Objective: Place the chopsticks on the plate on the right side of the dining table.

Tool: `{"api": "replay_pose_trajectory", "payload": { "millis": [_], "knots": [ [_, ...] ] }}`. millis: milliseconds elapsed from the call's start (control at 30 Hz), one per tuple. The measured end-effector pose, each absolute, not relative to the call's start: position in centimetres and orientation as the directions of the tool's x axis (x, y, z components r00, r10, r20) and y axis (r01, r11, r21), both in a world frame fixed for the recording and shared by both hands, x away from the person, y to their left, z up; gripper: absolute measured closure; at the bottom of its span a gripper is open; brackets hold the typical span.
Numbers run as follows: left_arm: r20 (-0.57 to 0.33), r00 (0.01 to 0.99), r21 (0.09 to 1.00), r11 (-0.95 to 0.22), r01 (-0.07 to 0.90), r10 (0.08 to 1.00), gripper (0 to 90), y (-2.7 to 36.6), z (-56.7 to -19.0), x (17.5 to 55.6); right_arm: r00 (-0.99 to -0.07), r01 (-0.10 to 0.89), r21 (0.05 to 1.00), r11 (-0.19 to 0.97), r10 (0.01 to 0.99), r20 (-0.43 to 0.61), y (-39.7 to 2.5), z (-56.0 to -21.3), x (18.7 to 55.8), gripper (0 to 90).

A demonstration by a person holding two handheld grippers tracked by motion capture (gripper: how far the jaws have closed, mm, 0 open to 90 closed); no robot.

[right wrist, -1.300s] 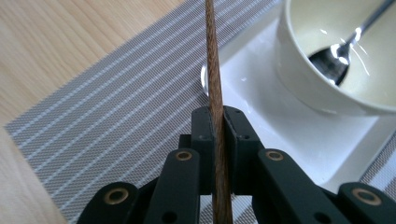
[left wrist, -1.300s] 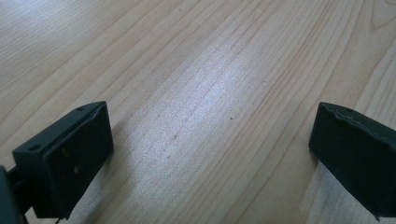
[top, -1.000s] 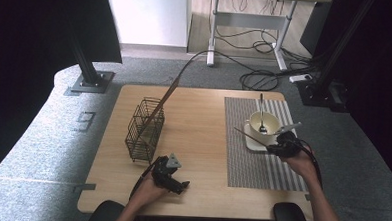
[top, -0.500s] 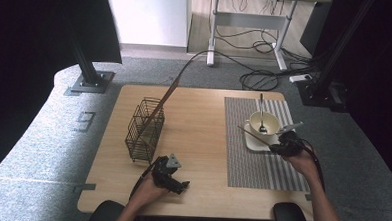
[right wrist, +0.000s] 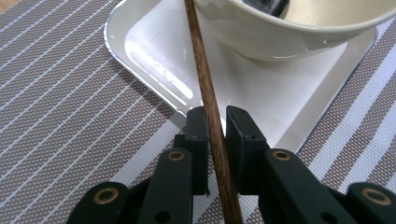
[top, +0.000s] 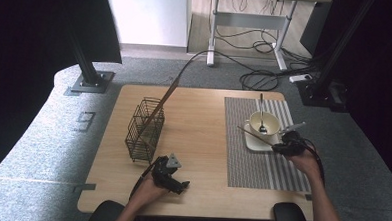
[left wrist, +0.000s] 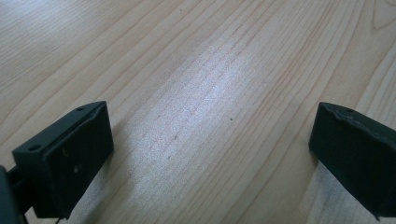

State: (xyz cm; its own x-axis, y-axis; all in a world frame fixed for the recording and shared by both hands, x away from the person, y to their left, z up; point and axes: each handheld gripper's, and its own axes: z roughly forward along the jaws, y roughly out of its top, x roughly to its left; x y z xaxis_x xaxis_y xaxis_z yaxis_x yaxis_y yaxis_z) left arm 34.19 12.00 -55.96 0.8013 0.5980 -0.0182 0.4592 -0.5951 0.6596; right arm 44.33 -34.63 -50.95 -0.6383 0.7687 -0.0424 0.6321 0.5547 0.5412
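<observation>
We've got the chopstick (right wrist: 205,88) clamped in the right gripper (right wrist: 215,135), long axis toward the bowl (top: 261,124); left gripper (left wrist: 210,149) wide, far off.

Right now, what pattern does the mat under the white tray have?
Grey woven placemat with pale stripes, clearest in the right gripper view.

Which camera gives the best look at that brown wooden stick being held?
The right gripper view: the wooden stick runs close-up between the right tool's closed jaws, over the white tray. The high view shows it as a thin line.
</observation>
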Motion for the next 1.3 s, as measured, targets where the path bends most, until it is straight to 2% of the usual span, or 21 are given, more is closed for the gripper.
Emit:
{"api": "replay_pose_trajectory", "payload": {
  "millis": [500,600,700,800,833,867,967,1000,1033,1100,1233,1300],
  "knots": [
    [-0.018,0.801,0.659,-0.595,0.46,0.599,0.0,12.0,-56.0,34.2,-0.579,0.662,0.55,0.508,0.814,-0.055,-35.5,-51.7,45.4,67.4],
    [-0.018,0.8,0.659,-0.595,0.46,0.599,0.0,12.0,-56.0,34.2,-0.564,0.663,0.552,0.505,0.822,-0.075,-35.4,-51.7,45.4,59.8],
    [-0.018,0.8,0.659,-0.595,0.46,0.599,0.0,12.0,-56.0,34.2,-0.561,0.662,0.557,0.502,0.824,-0.077,-35.4,-51.7,45.3,57.6],
    [-0.018,0.8,0.66,-0.594,0.46,0.6,0.0,12.0,-56.0,34.2,-0.555,0.657,0.571,0.493,0.828,-0.075,-35.2,-51.4,45.0,49.4],
    [-0.018,0.8,0.66,-0.594,0.46,0.6,0.0,12.0,-56.0,34.2,-0.555,0.657,0.571,0.493,0.828,-0.075,-35.2,-51.4,45.0,49.4],
    [-0.018,0.8,0.659,-0.595,0.46,0.599,0.0,12.0,-56.0,34.2,-0.549,0.657,0.584,0.478,0.833,-0.064,-35.3,-51.2,44.7,42.6],
    [-0.018,0.8,0.659,-0.595,0.46,0.599,0.0,12.0,-56.0,34.2,-0.54,0.656,0.596,0.463,0.84,-0.059,-35.3,-50.9,44.3,37.2],
    [-0.018,0.8,0.66,-0.594,0.46,0.6,0.0,12.0,-56.0,34.2,-0.536,0.648,0.621,0.44,0.843,-0.038,-35.4,-50.6,43.8,27.9],
    [-0.018,0.8,0.66,-0.594,0.46,0.6,0.0,12.0,-56.0,34.2,-0.536,0.648,0.621,0.44,0.843,-0.038,-35.4,-50.6,43.8,27.9],
    [-0.017,0.8,0.659,-0.595,0.46,0.6,0.0,12.0,-56.0,34.2,-0.546,0.644,0.641,0.418,0.838,0.003,-35.3,-50.4,43.1,13.3],
    [-0.018,0.8,0.66,-0.594,0.46,0.6,0.0,12.0,-56.0,34.2,-0.537,0.649,0.661,0.377,0.842,0.047,-35.1,-50.4,42.3,9.5],
    [-0.018,0.799,0.66,-0.594,0.461,0.601,0.0,12.0,-56.0,34.2,-0.542,0.634,0.681,0.367,0.838,0.052,-34.8,-50.8,41.5,0.0]
  ]
}}
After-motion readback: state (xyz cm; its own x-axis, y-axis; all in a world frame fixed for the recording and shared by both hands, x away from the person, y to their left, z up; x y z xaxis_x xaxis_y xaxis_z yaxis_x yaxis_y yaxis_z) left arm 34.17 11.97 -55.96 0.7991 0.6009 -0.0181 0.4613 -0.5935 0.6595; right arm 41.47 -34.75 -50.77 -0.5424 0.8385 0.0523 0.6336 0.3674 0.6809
